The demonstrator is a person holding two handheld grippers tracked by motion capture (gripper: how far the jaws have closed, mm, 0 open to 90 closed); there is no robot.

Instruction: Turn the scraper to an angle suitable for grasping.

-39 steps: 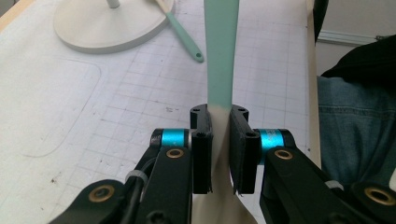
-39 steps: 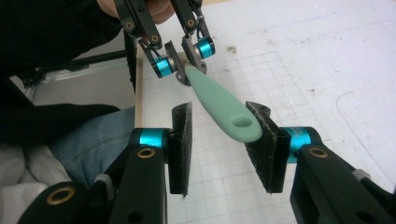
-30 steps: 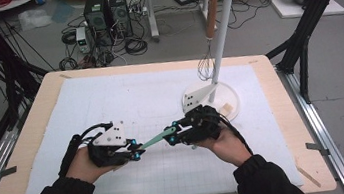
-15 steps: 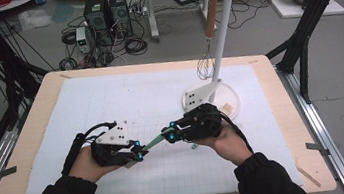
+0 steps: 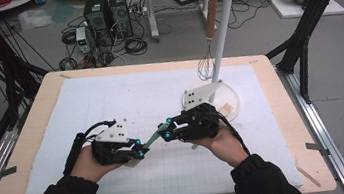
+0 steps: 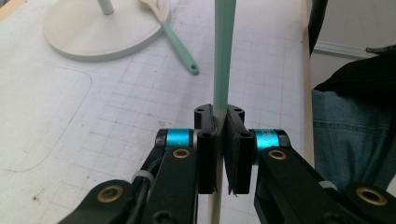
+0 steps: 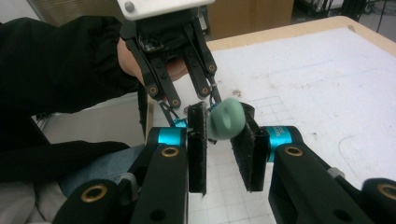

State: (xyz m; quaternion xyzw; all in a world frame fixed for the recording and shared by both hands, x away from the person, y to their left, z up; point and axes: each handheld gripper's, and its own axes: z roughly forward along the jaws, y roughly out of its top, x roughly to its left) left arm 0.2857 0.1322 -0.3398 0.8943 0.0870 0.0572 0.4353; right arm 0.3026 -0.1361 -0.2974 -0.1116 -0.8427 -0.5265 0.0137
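Two grippers are meeting over the middle of the desk (image 5: 35, 145), each in one of the person's hands, with a mint-green spatula (image 5: 154, 138) stretched between them above the white gridded mat (image 5: 110, 100). In the left gripper view, the left gripper (image 6: 219, 140) is pinching the thin handle of the spatula, its jaws pressed tight against the handle on both sides. In the right gripper view, the right gripper (image 7: 224, 140) is facing the rounded green end of the spatula, which is sitting between its jaws and touching the left one, while a gap is showing at the right one, so these jaws are standing slightly spread and have just been opening a little. Behind the hands, a white stand (image 5: 225, 34) with hooks is rising from a round base, with a whisk (image 5: 204, 65) hanging on it. A second green-handled spoon (image 6: 175, 39) is lying with its head on that base.
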